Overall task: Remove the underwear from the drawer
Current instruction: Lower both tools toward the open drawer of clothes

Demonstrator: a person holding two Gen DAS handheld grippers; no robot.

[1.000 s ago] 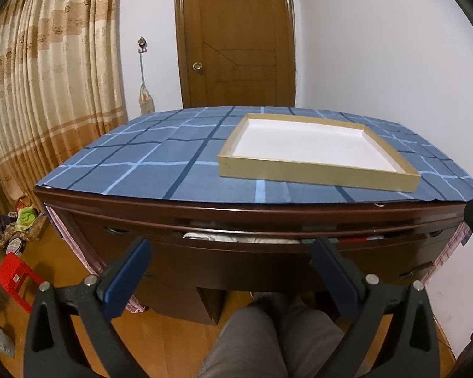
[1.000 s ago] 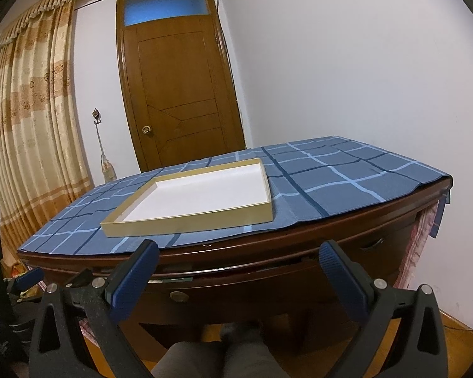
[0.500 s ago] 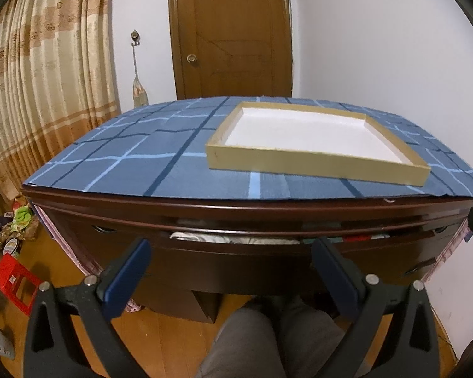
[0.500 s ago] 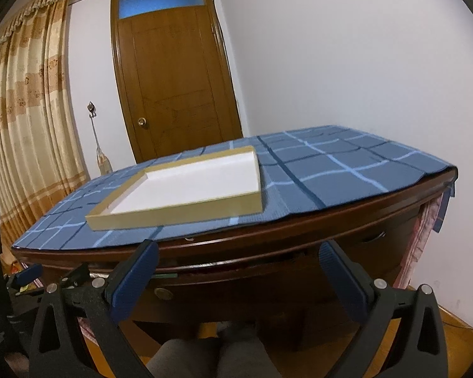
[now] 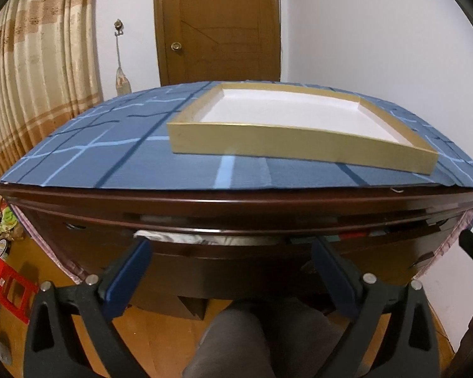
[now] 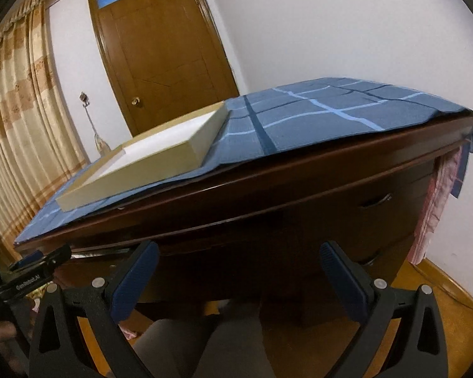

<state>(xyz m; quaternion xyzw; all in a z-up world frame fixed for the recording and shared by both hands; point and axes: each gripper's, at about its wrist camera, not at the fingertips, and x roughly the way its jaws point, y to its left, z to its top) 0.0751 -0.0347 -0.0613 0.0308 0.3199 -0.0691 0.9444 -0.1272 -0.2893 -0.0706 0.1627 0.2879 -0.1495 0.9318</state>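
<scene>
A dark wooden desk has a centre drawer (image 5: 230,261) pulled slightly ajar. Pale folded cloth (image 5: 205,238) shows in the gap, with red and teal items (image 5: 353,236) further right. My left gripper (image 5: 230,249) is open and empty, its blue fingertips just in front of the drawer's top edge. My right gripper (image 6: 238,252) is open and empty, close under the desk's front edge (image 6: 268,186). The drawer's inside is hidden in the right wrist view. The left gripper also shows at the left of the right wrist view (image 6: 37,260).
A blue checked cloth (image 5: 110,160) covers the desk top, with a shallow gold-rimmed box (image 5: 299,145) on it. A side drawer handle (image 6: 376,201) is at right. My knees (image 5: 236,346) are under the desk. A red stool (image 5: 9,286) and clutter lie at left.
Both grippers have moved forward and lower toward the desk front. The right wrist view has tilted and now sits under the desk edge. Jaws stay open.
</scene>
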